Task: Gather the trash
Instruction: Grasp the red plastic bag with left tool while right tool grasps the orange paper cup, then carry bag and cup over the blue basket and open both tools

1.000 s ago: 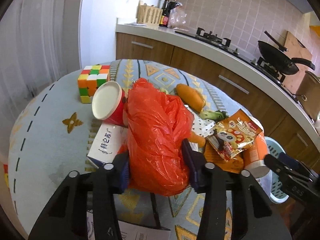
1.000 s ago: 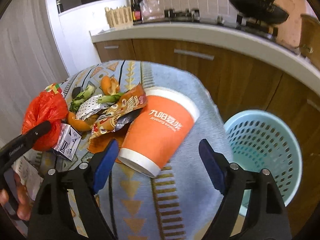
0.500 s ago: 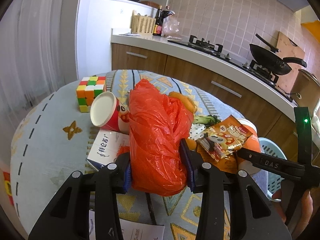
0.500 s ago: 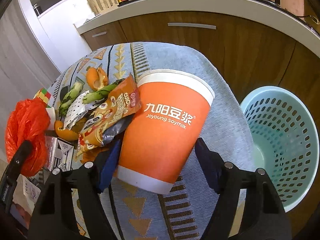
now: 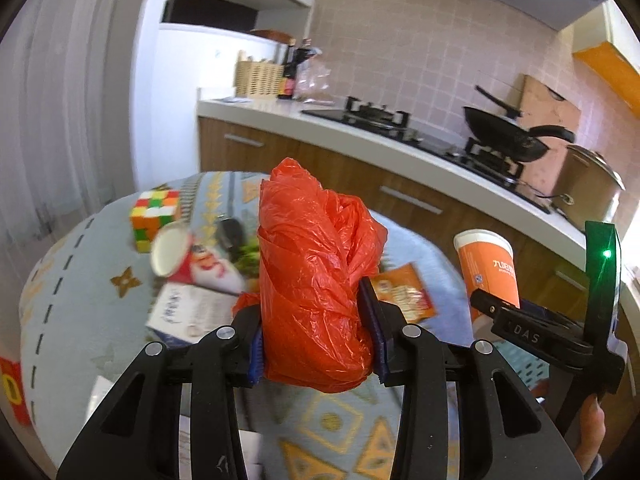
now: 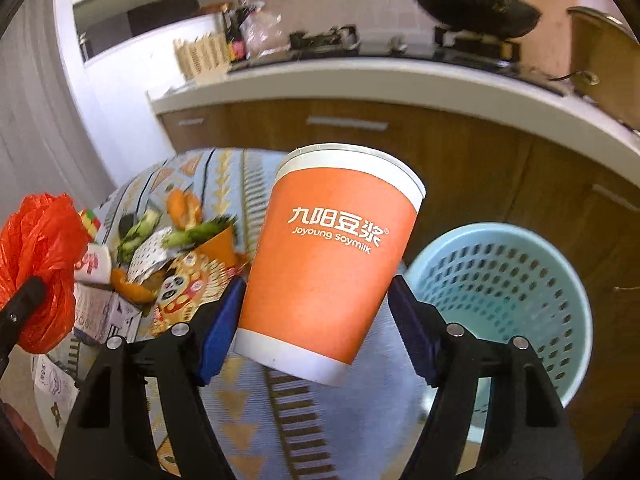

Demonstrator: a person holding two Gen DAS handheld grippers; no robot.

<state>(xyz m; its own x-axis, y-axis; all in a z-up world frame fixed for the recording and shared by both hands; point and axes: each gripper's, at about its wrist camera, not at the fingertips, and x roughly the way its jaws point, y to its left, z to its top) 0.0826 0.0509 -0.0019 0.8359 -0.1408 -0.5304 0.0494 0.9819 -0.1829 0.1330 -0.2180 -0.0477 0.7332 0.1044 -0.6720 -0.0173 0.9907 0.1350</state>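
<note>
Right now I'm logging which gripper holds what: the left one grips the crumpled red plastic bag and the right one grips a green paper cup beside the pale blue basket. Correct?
One detail is wrong: the paper cup in the right gripper is orange with white bands, not green, as the right wrist view shows. The left gripper does grip the crumpled red plastic bag, and the pale blue basket is beside the cup.

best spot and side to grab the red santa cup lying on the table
Grip the red cup across its side wall near the white open rim, coming from above. It lies tipped on its side, mouth toward the left wrist camera, beside the cube, so the round wall is likely the easiest span.
</note>
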